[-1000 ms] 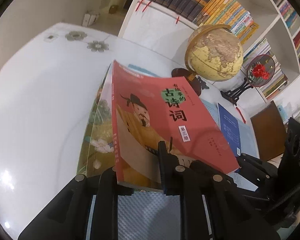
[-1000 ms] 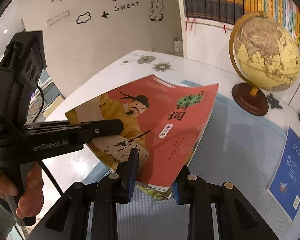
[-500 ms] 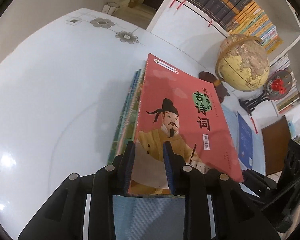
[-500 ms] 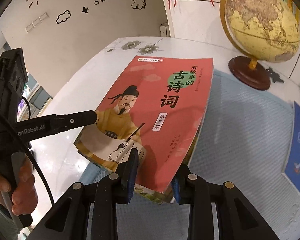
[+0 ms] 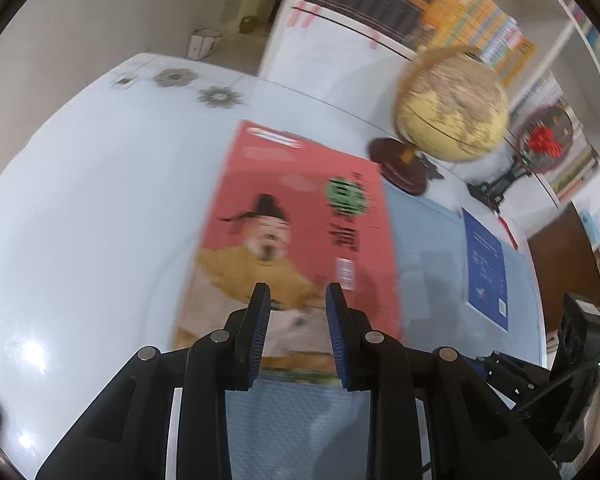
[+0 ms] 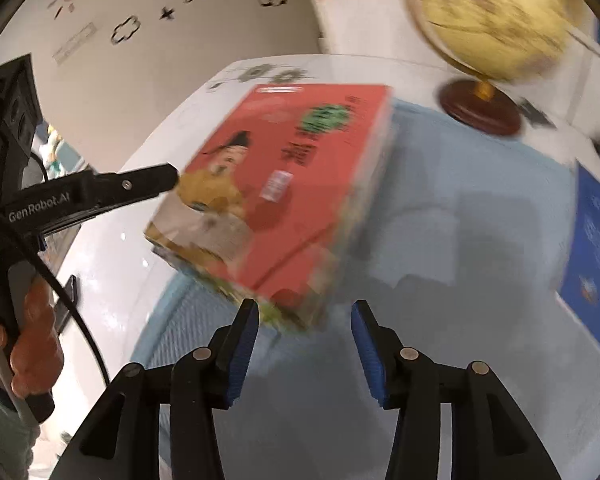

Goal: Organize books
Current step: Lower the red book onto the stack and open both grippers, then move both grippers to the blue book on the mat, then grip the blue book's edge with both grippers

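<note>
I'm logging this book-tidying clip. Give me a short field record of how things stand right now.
stack: red-covered book on top of a pile of thin books, lying partly on the pale blue mat
left tool: open, nothing gripped
right tool: jaws just opened, clear of the stack
nearby: yellow globe on a wooden base, blue booklet
surface: white table

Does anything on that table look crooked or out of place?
Yes. The stack of books with the red cover sits half on the blue mat, half on the bare white table, and lies at an angle to the mat's edge.
</note>
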Tool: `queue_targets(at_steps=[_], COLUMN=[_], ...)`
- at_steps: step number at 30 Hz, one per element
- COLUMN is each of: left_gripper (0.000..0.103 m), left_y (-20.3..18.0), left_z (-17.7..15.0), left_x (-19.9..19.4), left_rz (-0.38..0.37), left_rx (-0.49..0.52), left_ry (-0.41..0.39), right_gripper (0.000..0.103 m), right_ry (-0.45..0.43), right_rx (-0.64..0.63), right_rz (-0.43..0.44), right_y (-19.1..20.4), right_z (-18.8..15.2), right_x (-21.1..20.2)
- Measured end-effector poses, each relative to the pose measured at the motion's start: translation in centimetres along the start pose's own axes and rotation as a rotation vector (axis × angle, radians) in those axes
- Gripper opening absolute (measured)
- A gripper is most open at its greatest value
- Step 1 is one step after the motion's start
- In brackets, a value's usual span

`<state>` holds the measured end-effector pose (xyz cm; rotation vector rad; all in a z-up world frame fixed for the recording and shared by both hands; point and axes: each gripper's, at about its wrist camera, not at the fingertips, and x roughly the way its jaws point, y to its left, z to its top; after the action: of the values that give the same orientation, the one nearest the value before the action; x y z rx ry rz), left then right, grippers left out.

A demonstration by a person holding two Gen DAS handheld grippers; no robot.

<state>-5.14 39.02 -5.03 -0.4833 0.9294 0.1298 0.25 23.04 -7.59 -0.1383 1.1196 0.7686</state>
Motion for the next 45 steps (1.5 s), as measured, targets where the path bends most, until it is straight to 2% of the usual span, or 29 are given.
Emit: queue_targets(at_steps=[7, 11, 15, 20, 25, 30, 36, 38, 40, 43, 45], left_gripper=[0.026, 0.026, 0.026, 0.027, 0.027, 0.027, 0.027, 0.028, 0.029, 0.030, 0.030], left_y=[-9.3, -15.4, -20.8, -24.6, -26.4, -26.9, -25.8, -25.5, -25.5, -25.4, -25.4], left_z=[-1.6, -3.2, -4.8, -5.7, -5.1, -3.7, -2.0, -1.8, -1.7, -1.7, -1.9], left_x=[2.0, 4.2, 6.6, 9.4, 12.3, 15.6, 19.4, 20.6, 20.8, 21.2, 21.1], left_rz=[-0.060, -0.091, -0.103, -0.084, -0.021, 0.046, 0.082, 0.070, 0.049, -0.020, -0.035], left_rx=[0.106, 0.163, 0.209, 0.208, 0.221, 0.215, 0.161, 0.146, 0.139, 0.113, 0.101], left_ry=[0.048, 0.092, 0.129, 0.157, 0.163, 0.175, 0.187, 0.202, 0.180, 0.225, 0.240], right_gripper=[0.049, 0.049, 0.050, 0.050, 0.050, 0.050, 0.050, 0.050, 0.051, 0.053, 0.053], right_ry=[0.028, -0.009, -0.051, -0.052, -0.042, -0.021, -0.073, -0.081, -0.063, -0.080, -0.076], right_rx=[0.213, 0.294, 0.345, 0.377, 0.403, 0.400, 0.363, 0.365, 0.372, 0.333, 0.322], right_rz=[0.000, -0.022, -0.064, -0.087, -0.088, -0.062, -0.129, -0.135, -0.116, -0.115, -0.108], right_y=[-10.1, -15.5, -20.3, -25.4, -29.4, -32.1, -33.4, -33.7, -33.9, -33.2, -33.0], right_z=[-4.5, -6.6, -8.5, -9.2, -8.3, -5.5, -2.2, -1.6, -1.2, -1.2, -1.3], right_x=[-4.2, -7.9, -11.4, -13.5, -13.2, -10.8, -8.9, -8.1, -6.8, -6.7, -6.8])
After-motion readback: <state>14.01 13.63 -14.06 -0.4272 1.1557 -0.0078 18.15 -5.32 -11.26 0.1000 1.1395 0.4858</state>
